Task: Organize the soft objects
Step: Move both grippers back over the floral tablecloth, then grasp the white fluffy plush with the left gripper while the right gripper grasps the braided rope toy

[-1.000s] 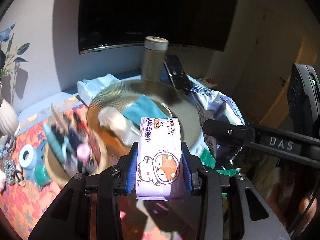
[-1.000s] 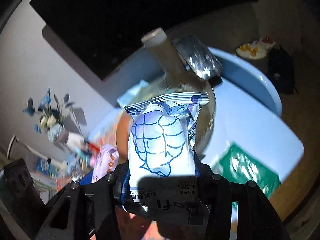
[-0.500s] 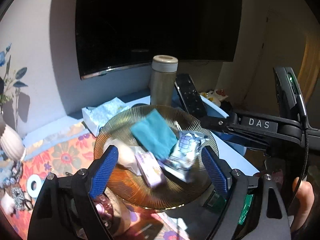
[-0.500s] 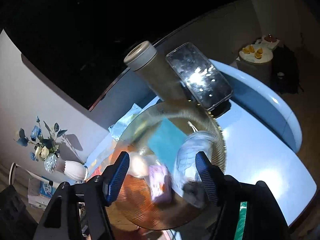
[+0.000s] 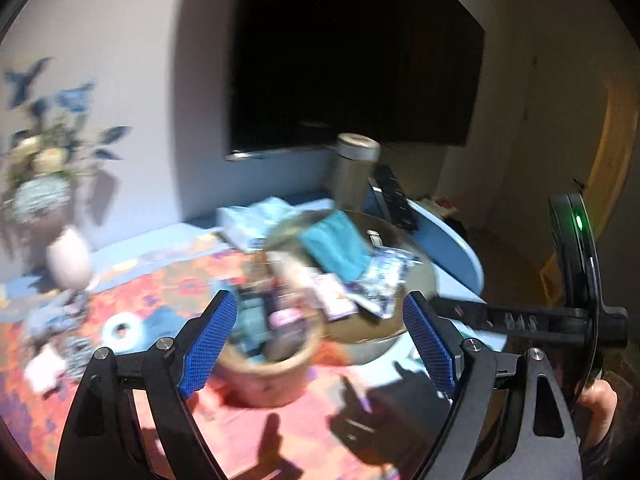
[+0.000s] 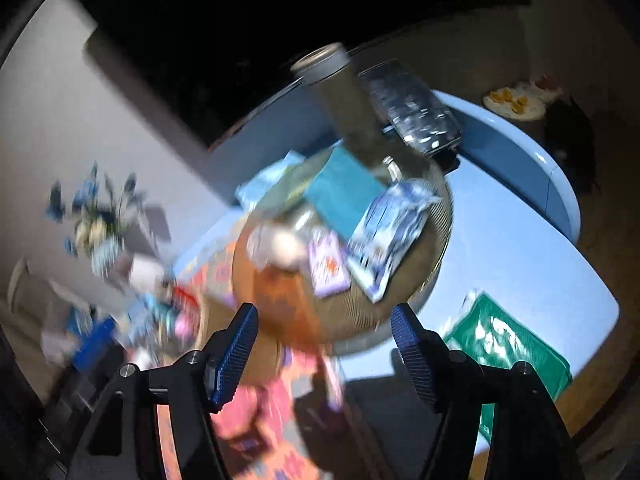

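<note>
My left gripper [image 5: 318, 340] and right gripper [image 6: 323, 350] are spread wide, both empty. The 2 packs [image 6: 390, 232] lie in the dish [image 6: 400, 312]: light, soft, probably slippery film. I grip across each middle.

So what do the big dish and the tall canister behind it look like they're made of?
The dish looks like amber-tinted glass or clear plastic: fine ribbing on its rim and the floral cloth's colours showing through. The canister seems brushed metal, a dull grey sheen with a paler lid, though blur leaves that open.
</note>
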